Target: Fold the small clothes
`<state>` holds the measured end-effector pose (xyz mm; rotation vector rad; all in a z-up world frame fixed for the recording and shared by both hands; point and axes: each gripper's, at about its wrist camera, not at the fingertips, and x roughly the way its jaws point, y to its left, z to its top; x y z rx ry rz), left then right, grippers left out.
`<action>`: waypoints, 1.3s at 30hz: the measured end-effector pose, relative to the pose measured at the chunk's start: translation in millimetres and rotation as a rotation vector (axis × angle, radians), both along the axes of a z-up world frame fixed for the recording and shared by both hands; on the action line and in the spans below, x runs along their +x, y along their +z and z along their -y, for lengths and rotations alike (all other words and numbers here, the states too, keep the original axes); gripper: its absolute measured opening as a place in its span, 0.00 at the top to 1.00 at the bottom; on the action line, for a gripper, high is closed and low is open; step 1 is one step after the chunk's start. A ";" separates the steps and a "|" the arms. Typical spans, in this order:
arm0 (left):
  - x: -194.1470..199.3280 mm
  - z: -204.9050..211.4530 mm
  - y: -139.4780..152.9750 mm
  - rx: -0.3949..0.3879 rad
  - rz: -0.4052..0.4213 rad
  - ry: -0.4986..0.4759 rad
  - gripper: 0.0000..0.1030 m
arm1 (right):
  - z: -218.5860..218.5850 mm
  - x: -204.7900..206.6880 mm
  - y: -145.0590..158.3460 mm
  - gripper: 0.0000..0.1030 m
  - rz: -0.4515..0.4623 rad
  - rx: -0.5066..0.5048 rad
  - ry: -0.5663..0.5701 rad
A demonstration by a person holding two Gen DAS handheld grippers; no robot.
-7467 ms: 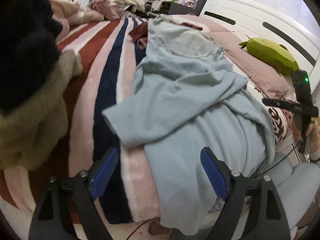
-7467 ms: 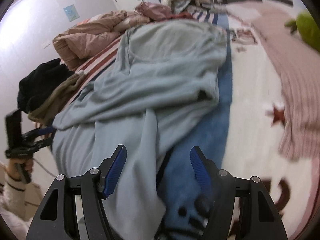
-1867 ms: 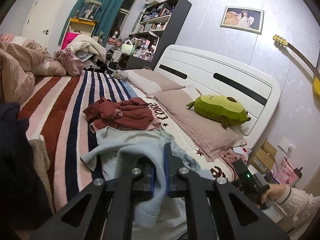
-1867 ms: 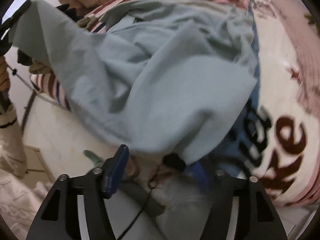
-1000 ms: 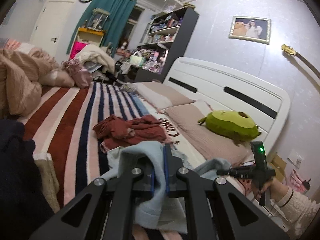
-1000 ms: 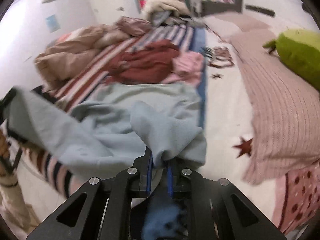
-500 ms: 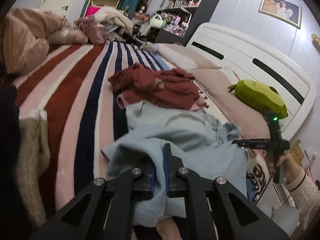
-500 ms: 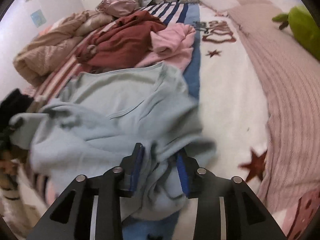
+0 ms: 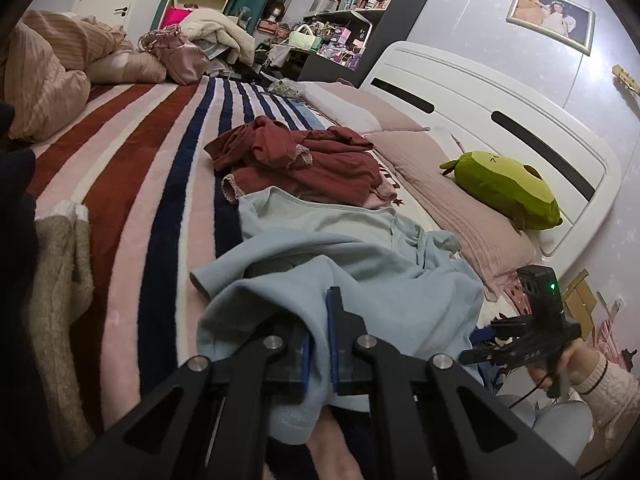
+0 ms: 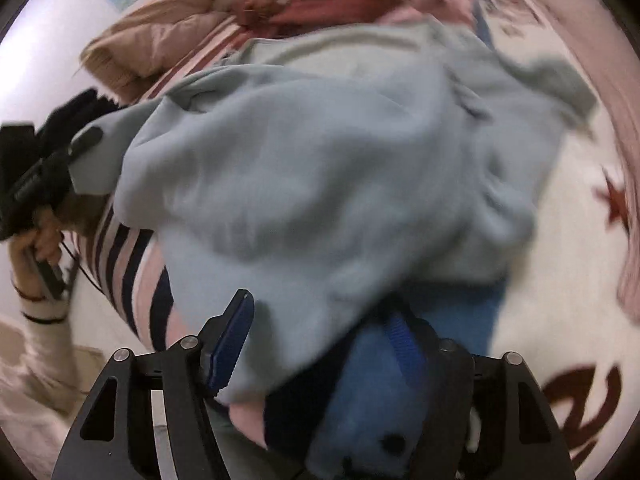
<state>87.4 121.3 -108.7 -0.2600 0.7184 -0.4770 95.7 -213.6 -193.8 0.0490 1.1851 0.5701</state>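
On the striped bed [image 9: 132,168] we see the light blue top [image 9: 360,272] bunched, neckline toward the red clothes pile [image 9: 304,160], long axis running along the stripes. Left tool [image 9: 318,344] is clamped on its near edge. Right tool [image 10: 316,344] stands spread wide, gripping nothing.

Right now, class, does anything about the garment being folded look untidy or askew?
Yes. The light blue top lies bunched and creased across the striped blanket, its edges uneven. The left gripper is shut on one bunched fold, while the right gripper is open, fabric draped loosely over it.
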 end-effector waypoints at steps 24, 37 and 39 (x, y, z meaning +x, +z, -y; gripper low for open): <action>101.3 8.1 33.5 -0.012 0.011 0.058 0.93 | 76.5 112.7 110.4 0.98 0.249 0.209 -0.337; 120.4 12.9 10.6 0.062 -0.026 0.036 0.31 | 71.5 129.3 84.4 0.35 0.217 -0.026 -0.205; 106.1 29.0 5.7 0.103 -0.034 -0.020 0.31 | 55.7 110.1 92.3 0.32 0.266 -0.058 -0.102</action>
